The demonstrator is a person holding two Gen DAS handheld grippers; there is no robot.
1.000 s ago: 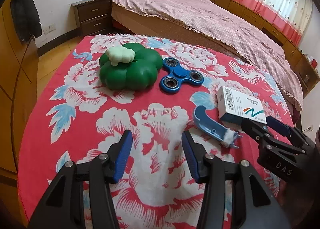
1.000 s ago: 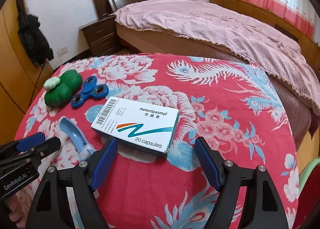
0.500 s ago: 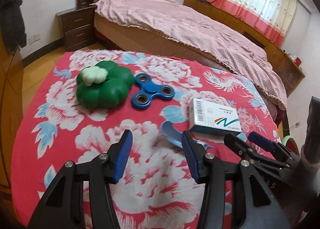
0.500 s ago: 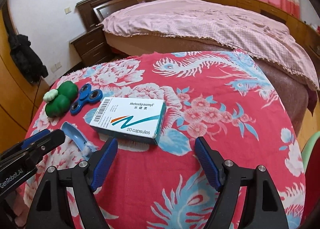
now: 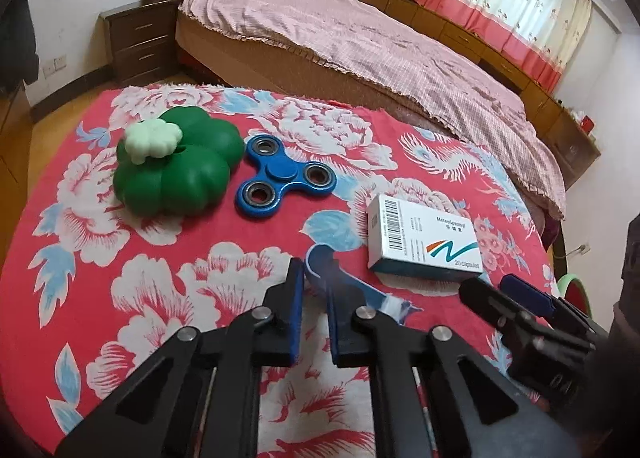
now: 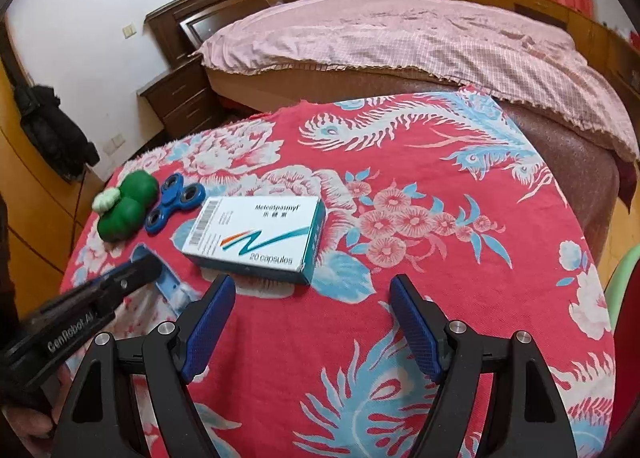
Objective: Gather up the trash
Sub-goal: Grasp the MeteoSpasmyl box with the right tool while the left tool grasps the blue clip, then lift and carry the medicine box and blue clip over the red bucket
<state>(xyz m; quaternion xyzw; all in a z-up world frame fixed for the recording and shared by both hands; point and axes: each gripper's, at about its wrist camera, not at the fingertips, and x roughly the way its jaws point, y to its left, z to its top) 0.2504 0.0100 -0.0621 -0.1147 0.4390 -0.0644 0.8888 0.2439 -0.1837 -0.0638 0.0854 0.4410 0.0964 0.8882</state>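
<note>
1. Left gripper [image 5: 314, 312]: your jaws stand nearly clenched, with a narrow gap between the pads. The blue plastic scrap [image 5: 352, 288] lies on the bench [image 5: 100, 298] at the right pad. Whether that pad is touching it or just beside it can't be told.
2. Step in hand, as I judge it: you are picking up that scrap as the first bit of trash. The next move calls for getting its curved end between the pads, then squeezing fully before lifting.
3. Medicine box [image 5: 424, 242]: it lies flat just right of the scrap and near it. Keep the left jaws from nudging it.
4. Right gripper [image 6: 312, 318]: your jaws are released wide and hold nothing. They hover near the box's front edge, likely its next pickup.
5. The left view alone shows the green clover toy [image 5: 176, 166] and blue spinner [image 5: 286, 182] large and close.
6. The right view alone shows the box's printed face, "20 capsules", and the left tool's nose lying over the scrap [image 6: 168, 282].
7. No bin shows clearly in either view.
</note>
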